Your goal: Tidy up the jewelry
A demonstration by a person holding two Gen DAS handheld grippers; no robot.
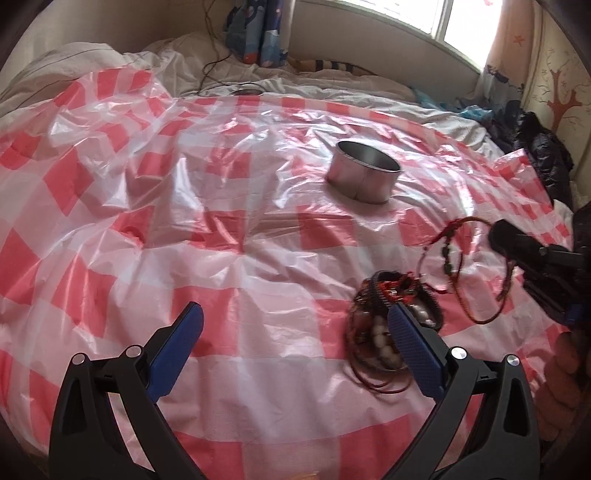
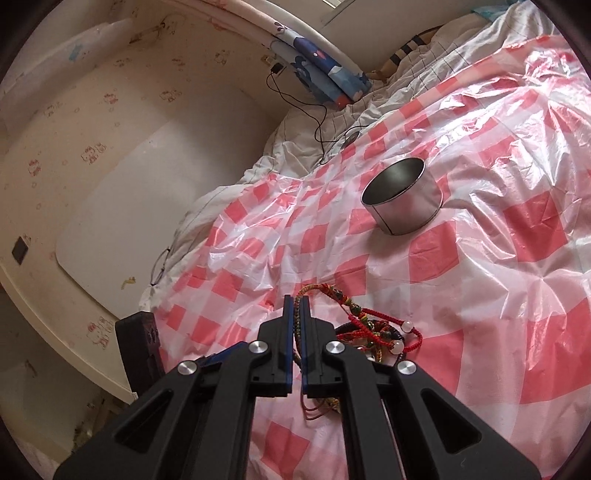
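- Steel: one round metal tin (image 2: 404, 195), open-topped, upright on the sheet, well apart from the jewelry
- One tangled heap of bracelets (image 1: 391, 332); their number can't be told
- Two grippers: right gripper (image 2: 296, 306) pinches a woven cord bracelet (image 2: 334, 295); left gripper (image 1: 297, 325) spread, holding nothing
- Red-and-white checked plastic sheet (image 1: 184, 221) over a rumpled bed, window (image 1: 461, 18) behind
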